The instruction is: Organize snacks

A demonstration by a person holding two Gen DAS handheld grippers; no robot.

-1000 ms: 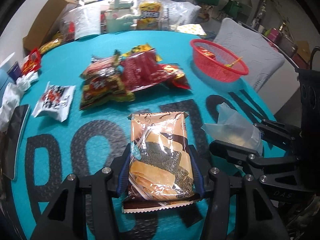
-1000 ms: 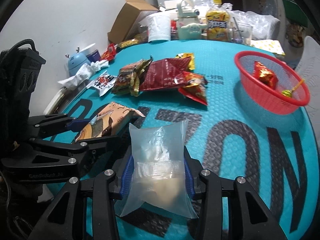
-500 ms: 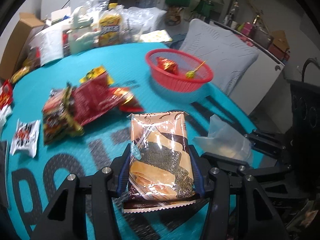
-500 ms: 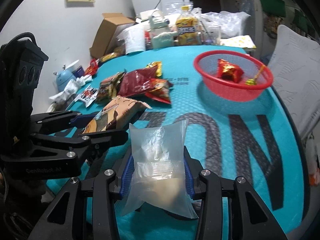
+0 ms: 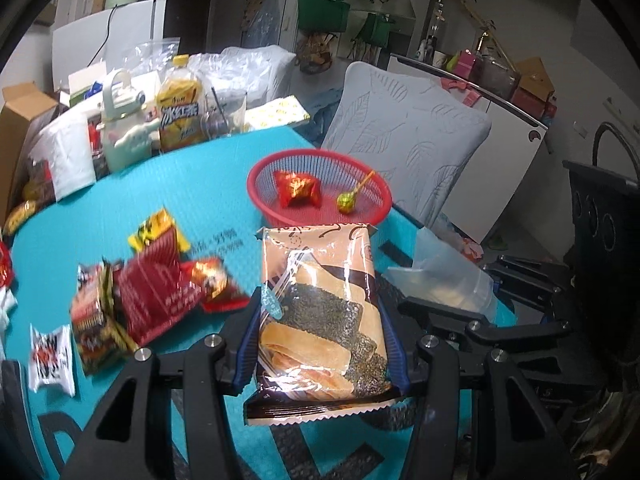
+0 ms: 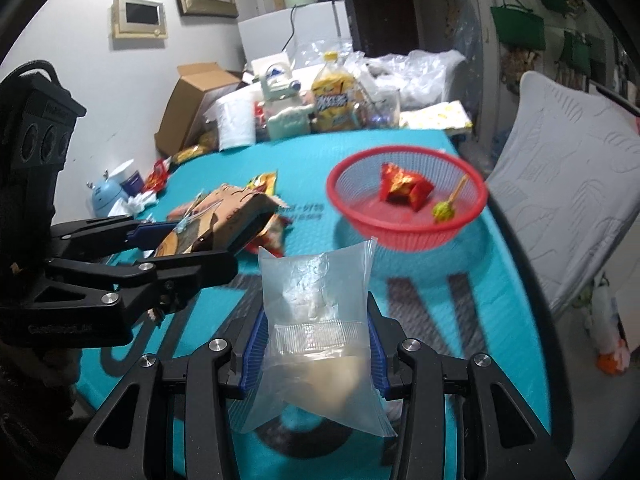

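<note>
My left gripper (image 5: 322,320) is shut on a tan seaweed snack packet (image 5: 320,300), held above the teal table. My right gripper (image 6: 316,340) is shut on a clear plastic snack bag (image 6: 316,312) with pale food at its bottom. Each gripper shows in the other's view: the right one (image 5: 460,304) beside the packet, the left one (image 6: 224,236) at left with the tan packet (image 6: 224,212). Ahead stands a red mesh basket (image 5: 376,184) (image 6: 348,184) holding a red wrapped snack (image 5: 296,192) and a green lollipop (image 5: 346,202).
A heap of red and brown snack bags (image 5: 152,296) and a small white packet (image 5: 52,354) lie on the teal table (image 5: 208,200) at left. Bottles, a jug and a cardboard box (image 6: 192,104) crowd the far edge. A grey cushioned chair (image 5: 404,136) stands behind the basket.
Both grippers have risen and swung towards the red basket, carrying their packets. The basket now sits nearer the centre of both views, and the snack heap has slid to the left.
</note>
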